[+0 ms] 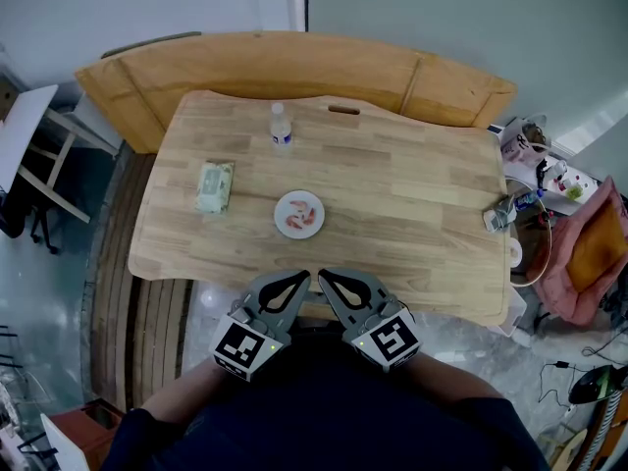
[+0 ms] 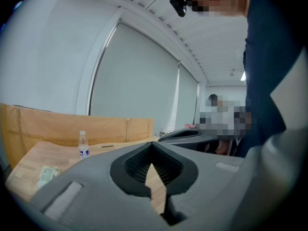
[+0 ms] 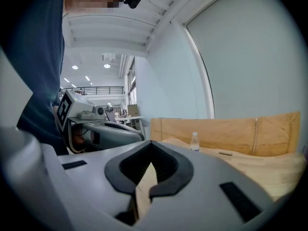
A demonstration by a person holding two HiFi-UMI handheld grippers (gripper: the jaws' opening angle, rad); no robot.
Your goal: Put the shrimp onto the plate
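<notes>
Closest in, the left gripper [image 2: 152,144] has its jaws brought together at the tips with nothing pinched between them; only bare wood shows through the slit behind. The right gripper [image 3: 150,142] is the same, tips touching and empty. In the head view both are tucked against the person's body at the near edge of the table [image 1: 422,214], side by side, tips angled in toward each other, the left gripper [image 1: 303,276] just beside the right gripper [image 1: 323,275].

Just beyond them, near the middle of the table, sits the small white plate [image 1: 280,207], with pinkish pieces on it that read as the shrimp [image 1: 298,220]. No shrimp shows on the bare wood. To the left of the plate lies a soft green packet [image 1: 215,185], and farther off stands a water bottle [image 1: 281,126], well apart from both.

By that layout the placing looks done, so the step in hand is a clean finish. Doing it well means holding both grippers low and back at the near edge, clear of the plate's rim. It also means making no forward sweep, which could nudge the light plate or tip a shrimp off. The pieces are too small here to tell whether every one lies fully within the rim, so that is worth checking.
</notes>
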